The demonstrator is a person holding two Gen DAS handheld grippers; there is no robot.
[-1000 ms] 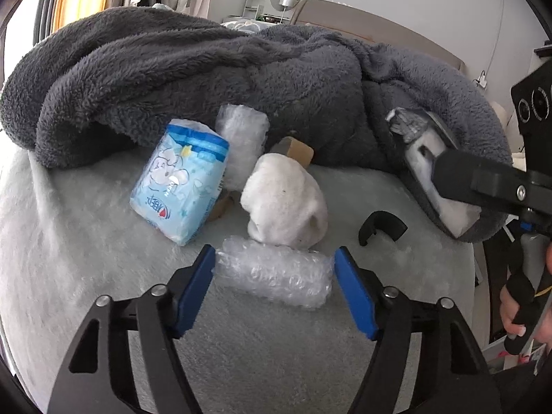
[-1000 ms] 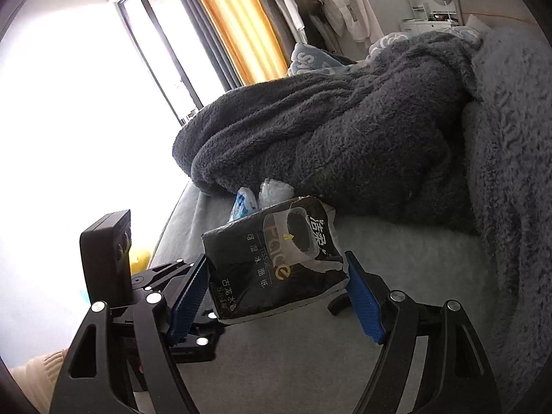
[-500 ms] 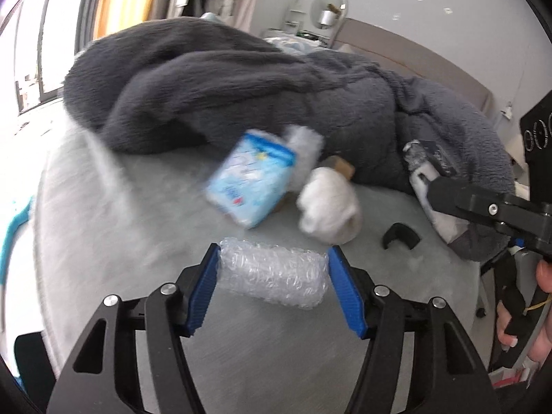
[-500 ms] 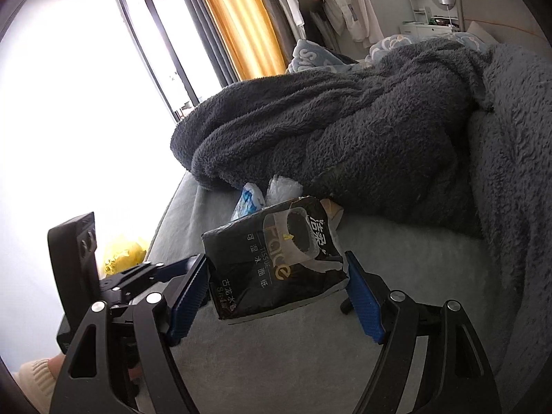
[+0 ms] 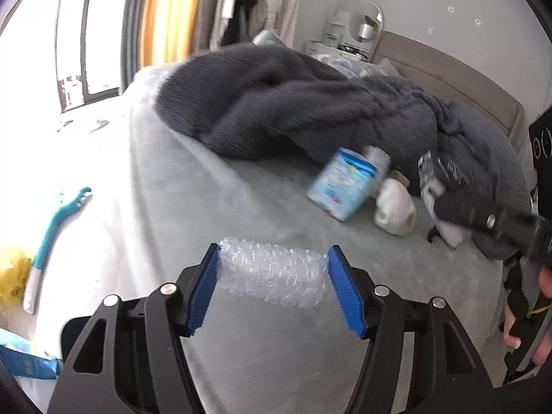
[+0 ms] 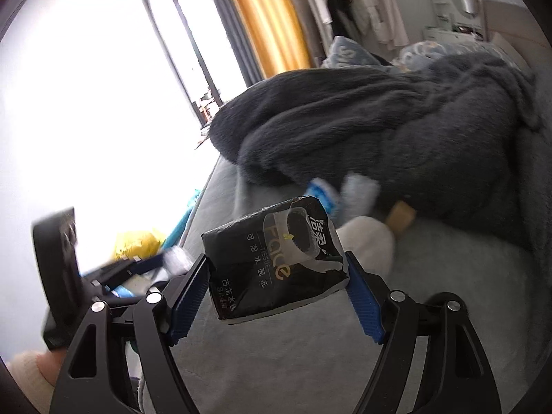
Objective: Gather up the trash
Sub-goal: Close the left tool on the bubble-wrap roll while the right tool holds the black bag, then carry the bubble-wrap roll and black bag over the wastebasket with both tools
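My left gripper [image 5: 274,272] is shut on a clear bubble-wrap roll [image 5: 272,276] and holds it above the grey bed sheet [image 5: 214,207]. My right gripper [image 6: 277,269] is shut on a black tissue packet [image 6: 276,258], also lifted; it shows at the right of the left wrist view [image 5: 441,176]. On the bed lie a blue-and-white packet [image 5: 345,183], a white crumpled wad [image 5: 395,207], a second bubble-wrap piece [image 5: 377,158], a small brown box [image 6: 400,219] and a small black clip [image 5: 433,234].
A thick dark grey blanket [image 5: 310,110] is heaped across the bed behind the trash. On the floor to the left are a yellow bag [image 5: 12,272], a teal-handled brush [image 5: 51,231] and a blue wrapper [image 5: 27,362]. Window and orange curtain [image 6: 272,17] stand beyond.
My left gripper has lifted the bubble-wrap roll off the bed and swung left and back, away from the other trash. The right gripper has shifted slightly with the packet in it.
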